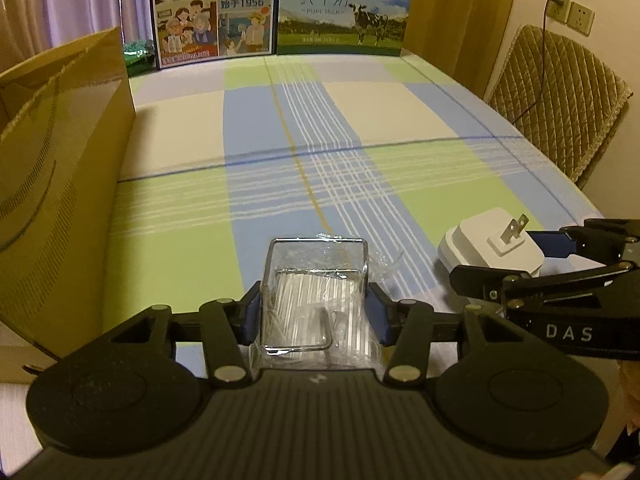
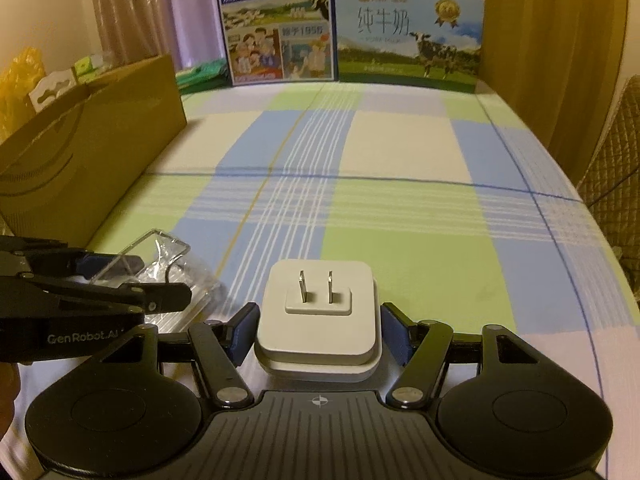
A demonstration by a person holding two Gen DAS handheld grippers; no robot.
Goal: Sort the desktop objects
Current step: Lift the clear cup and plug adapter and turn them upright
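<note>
Grippers side by side low over plaid cloth (image 2: 400, 208), each clamped on one item.
Left gripper (image 1: 314, 306) level, pointing at far milk boxes (image 1: 276, 12), blue pads (image 1: 250, 312) pressed on both sides of clear box (image 1: 316, 280): transparent, wrapped in crinkled film, wire-like rim, resting on cloth near front edge. Right gripper (image 2: 318, 330) just beside it, level, pads (image 2: 242, 334) gripping white charger (image 2: 318, 320): square, rounded corners, two metal prongs up, sitting on cloth. Carton (image 1: 52, 168) stands at left.
</note>
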